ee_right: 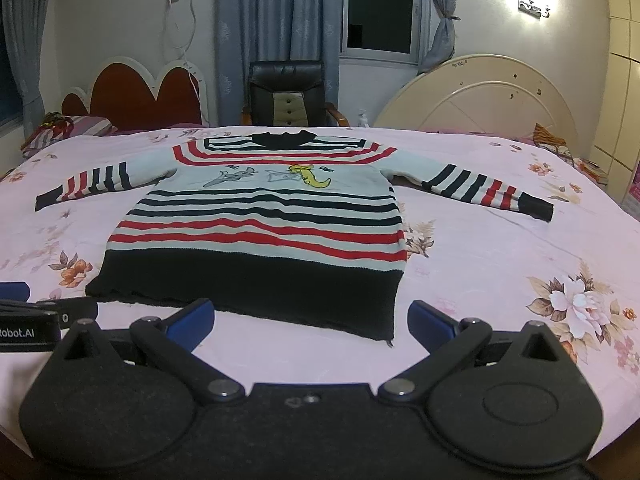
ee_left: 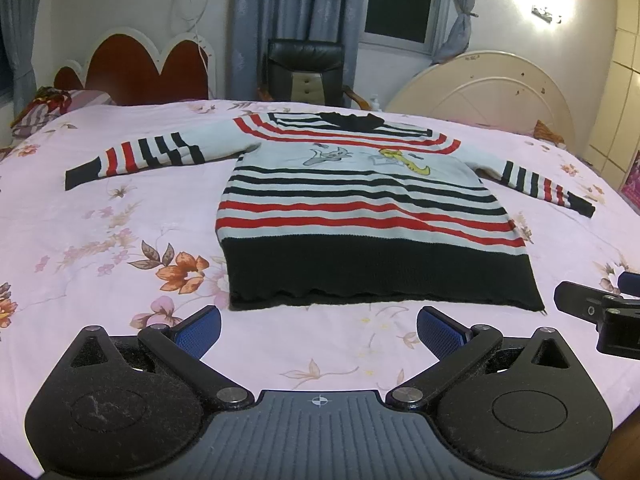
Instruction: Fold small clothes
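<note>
Striped red, black and pale-blue knitted sweater (ee_left: 360, 208) flat on pink floral bedsheet (ee_left: 100, 232), frame centre. Left gripper (ee_left: 318, 330) and right gripper (ee_right: 310, 322), jaws spread, empty. "Robot.AI" lettering (ee_right: 18, 334), lower left.

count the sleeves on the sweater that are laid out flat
2. The sweater lies spread on the bed. One sleeve stretches out to the left, the other sleeve to the right. Neither is folded in, and none looks hidden.

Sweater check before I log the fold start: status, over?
Left gripper open, right gripper open, both empty, short of the hem. Striped sweater flat on the floral bedsheet, sleeves spread, unfolded. Nothing in the way.
</note>
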A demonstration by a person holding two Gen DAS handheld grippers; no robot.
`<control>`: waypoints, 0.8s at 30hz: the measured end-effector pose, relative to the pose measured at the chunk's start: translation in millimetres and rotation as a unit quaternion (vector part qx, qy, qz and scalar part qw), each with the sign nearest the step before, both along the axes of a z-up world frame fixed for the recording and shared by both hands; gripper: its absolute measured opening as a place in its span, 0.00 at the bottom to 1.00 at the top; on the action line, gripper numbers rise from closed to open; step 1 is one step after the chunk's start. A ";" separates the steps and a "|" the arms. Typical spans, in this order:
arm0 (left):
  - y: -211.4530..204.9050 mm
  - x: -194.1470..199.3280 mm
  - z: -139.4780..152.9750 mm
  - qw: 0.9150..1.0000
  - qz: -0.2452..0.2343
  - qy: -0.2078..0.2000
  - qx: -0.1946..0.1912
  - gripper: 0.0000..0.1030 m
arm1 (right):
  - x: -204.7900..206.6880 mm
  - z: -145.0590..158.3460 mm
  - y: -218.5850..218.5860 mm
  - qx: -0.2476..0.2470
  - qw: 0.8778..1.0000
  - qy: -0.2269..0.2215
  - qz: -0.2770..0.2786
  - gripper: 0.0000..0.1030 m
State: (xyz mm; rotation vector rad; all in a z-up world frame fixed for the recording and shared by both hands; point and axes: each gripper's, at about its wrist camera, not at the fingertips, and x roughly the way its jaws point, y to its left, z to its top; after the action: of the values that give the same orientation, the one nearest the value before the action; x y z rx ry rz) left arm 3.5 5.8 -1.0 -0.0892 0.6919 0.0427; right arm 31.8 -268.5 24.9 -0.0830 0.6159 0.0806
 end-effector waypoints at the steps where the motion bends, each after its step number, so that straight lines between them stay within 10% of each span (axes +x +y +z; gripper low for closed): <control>1: 0.5 0.2 -0.1 1.000 0.000 0.000 0.000 1.00 | -0.1 0.1 0.1 0.000 1.000 0.000 0.000 0.99; 24: 1.6 0.3 0.8 1.000 0.001 0.001 0.002 1.00 | 0.9 -0.3 3.5 0.000 1.000 0.000 0.001 0.99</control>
State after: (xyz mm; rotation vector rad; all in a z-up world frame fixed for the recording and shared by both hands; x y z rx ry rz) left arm 3.8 7.4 -0.1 -0.0855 0.6936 0.0453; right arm 32.6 -264.9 24.6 -0.0830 0.6158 0.0817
